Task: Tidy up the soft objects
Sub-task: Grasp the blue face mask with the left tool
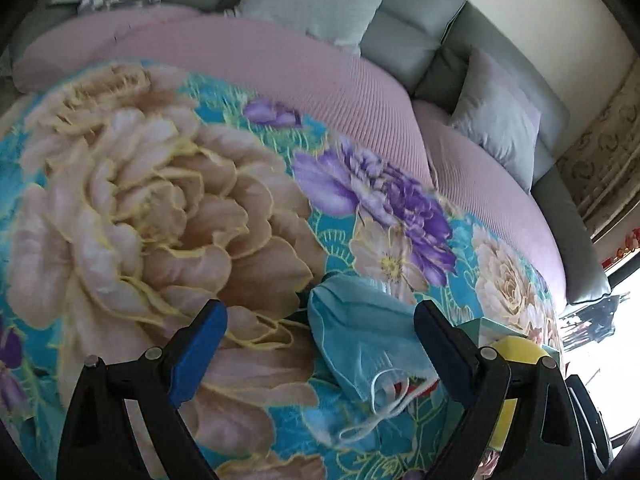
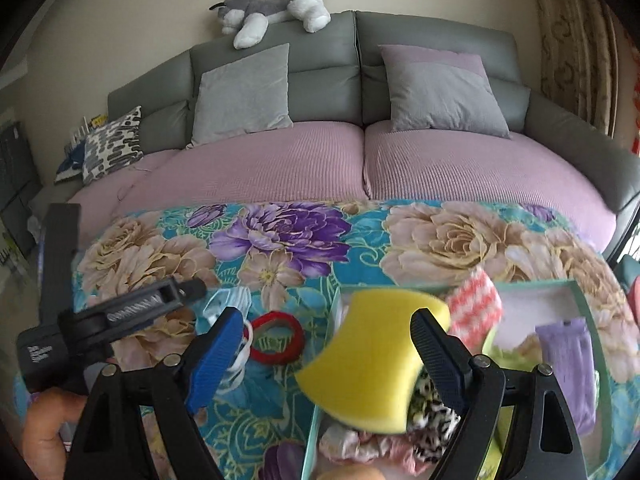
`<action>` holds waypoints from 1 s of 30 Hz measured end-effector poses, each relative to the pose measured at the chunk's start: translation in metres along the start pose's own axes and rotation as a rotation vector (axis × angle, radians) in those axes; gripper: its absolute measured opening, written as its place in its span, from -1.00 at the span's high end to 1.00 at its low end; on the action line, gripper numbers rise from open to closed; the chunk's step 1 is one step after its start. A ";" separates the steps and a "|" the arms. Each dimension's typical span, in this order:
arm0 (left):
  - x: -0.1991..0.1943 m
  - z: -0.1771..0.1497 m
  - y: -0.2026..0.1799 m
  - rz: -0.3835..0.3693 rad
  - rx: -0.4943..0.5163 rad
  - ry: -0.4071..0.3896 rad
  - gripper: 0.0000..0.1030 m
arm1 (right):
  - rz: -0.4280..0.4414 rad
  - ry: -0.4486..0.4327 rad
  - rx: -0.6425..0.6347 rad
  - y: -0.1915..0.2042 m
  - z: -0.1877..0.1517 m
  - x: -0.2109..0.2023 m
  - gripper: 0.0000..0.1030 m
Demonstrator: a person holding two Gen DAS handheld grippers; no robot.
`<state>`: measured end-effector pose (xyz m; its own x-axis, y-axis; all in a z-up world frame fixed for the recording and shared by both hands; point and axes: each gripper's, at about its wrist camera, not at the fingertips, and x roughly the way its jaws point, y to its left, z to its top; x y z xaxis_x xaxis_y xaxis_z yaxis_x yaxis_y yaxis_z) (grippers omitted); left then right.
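Note:
A light blue face mask (image 1: 360, 344) lies on the floral blanket (image 1: 160, 200), between the fingers of my open left gripper (image 1: 320, 306), with neither pad touching it. My right gripper (image 2: 326, 314) is open over a teal box (image 2: 316, 420). A blurred yellow sponge (image 2: 372, 360) sits between its fingers. It lies against the right finger (image 2: 436, 356) and is clear of the blue left pad (image 2: 216, 360). In the left wrist view the sponge (image 1: 516, 354) peeks from behind the right finger. The box holds a leopard scrunchie (image 2: 432, 408) and pink cloth (image 2: 360, 444).
A red ring band (image 2: 276, 336) and white ties (image 2: 244, 344) lie on the blanket near the mask (image 2: 228, 300). A second teal tray (image 2: 580, 304) holds a purple sock (image 2: 568, 360), with a striped cloth (image 2: 476, 308) beside it. A hand (image 2: 48, 428) holds the left tool's body (image 2: 120, 308). Sofa cushions (image 2: 240, 92) stand behind.

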<state>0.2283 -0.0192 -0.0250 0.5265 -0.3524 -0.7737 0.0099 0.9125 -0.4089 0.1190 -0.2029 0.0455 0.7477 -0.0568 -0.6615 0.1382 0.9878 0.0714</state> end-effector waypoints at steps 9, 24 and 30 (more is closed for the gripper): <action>0.022 -0.009 -0.004 -0.001 0.006 0.049 -0.77 | -0.005 0.032 -0.001 0.000 0.001 0.017 -0.71; 0.024 -0.021 -0.015 -0.125 -0.008 0.072 0.70 | -0.010 0.015 0.036 -0.012 0.001 0.013 -0.71; 0.002 -0.023 -0.006 -0.100 -0.028 0.004 0.80 | 0.011 -0.002 0.027 -0.007 0.001 0.010 -0.71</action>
<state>0.2099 -0.0298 -0.0348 0.5208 -0.4422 -0.7302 0.0387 0.8668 -0.4972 0.1263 -0.2101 0.0386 0.7504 -0.0466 -0.6593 0.1475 0.9842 0.0984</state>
